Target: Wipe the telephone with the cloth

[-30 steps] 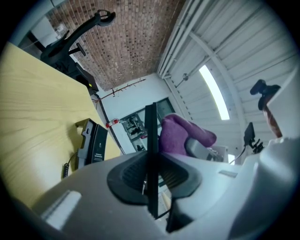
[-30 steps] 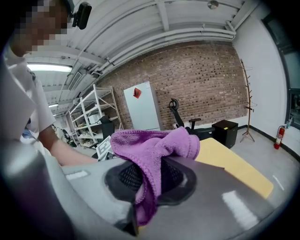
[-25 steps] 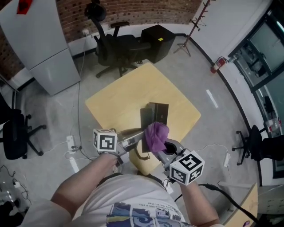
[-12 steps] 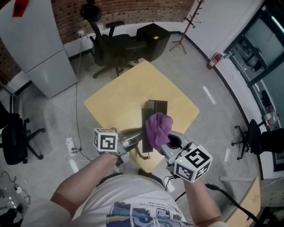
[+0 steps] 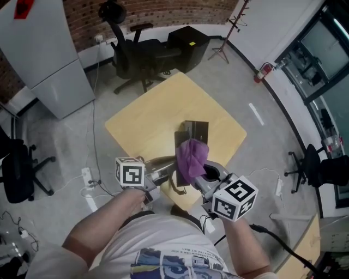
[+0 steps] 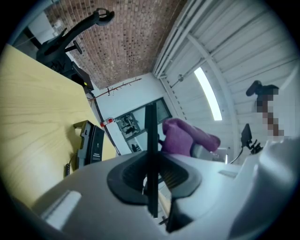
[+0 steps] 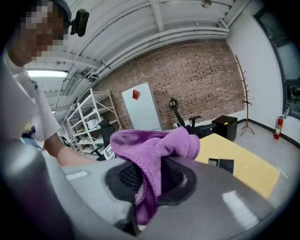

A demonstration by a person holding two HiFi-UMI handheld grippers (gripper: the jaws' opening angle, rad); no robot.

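Yellow table (image 5: pixel 147 125), telephone (image 5: pixel 197 129) partly behind cloth (image 5: pixel 191 157)

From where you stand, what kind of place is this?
Likely an office or lab workroom: swivel chairs beside a brick wall, a wooden table with a telephone, and metal storage shelves.
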